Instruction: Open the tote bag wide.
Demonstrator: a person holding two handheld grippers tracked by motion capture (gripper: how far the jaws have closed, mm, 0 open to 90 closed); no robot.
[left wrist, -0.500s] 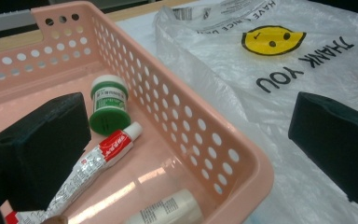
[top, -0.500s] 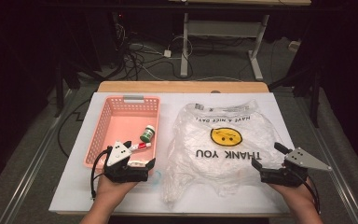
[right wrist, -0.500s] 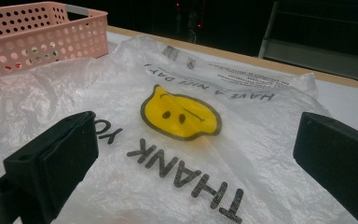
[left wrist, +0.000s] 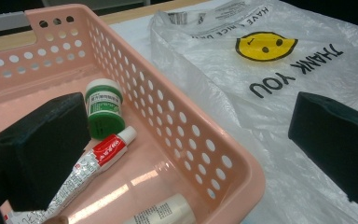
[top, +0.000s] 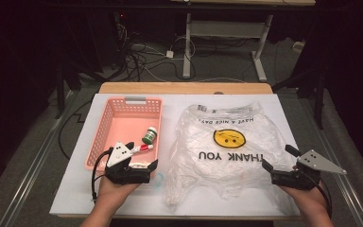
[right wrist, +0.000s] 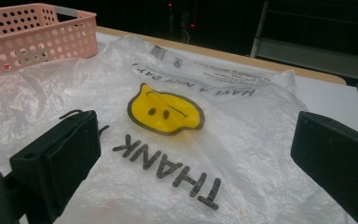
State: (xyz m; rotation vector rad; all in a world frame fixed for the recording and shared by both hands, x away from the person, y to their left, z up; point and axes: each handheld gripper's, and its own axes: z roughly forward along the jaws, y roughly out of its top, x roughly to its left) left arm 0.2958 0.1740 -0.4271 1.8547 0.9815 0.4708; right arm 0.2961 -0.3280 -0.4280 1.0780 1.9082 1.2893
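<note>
A pink perforated basket (top: 105, 131) stands on the left of the white table top. It holds a small green jar (top: 149, 135), a red-and-white tube (top: 142, 148) and a pale tube (left wrist: 161, 212) by its near wall. My left gripper (top: 142, 157) is open at the basket's near right corner, one jaw over the inside and the other over the bag. A crumpled clear plastic bag (top: 227, 142), printed with a yellow smiley and "THANK YOU", lies to the right. My right gripper (top: 279, 158) is open at the bag's near right edge, and nothing is held.
The white sheet (top: 75, 189) covers a wooden table whose far edge (top: 184, 88) shows. Beyond it are cables on the floor and a desk frame (top: 189, 42). Bare table lies right of the bag (top: 288, 118) and along the near edge.
</note>
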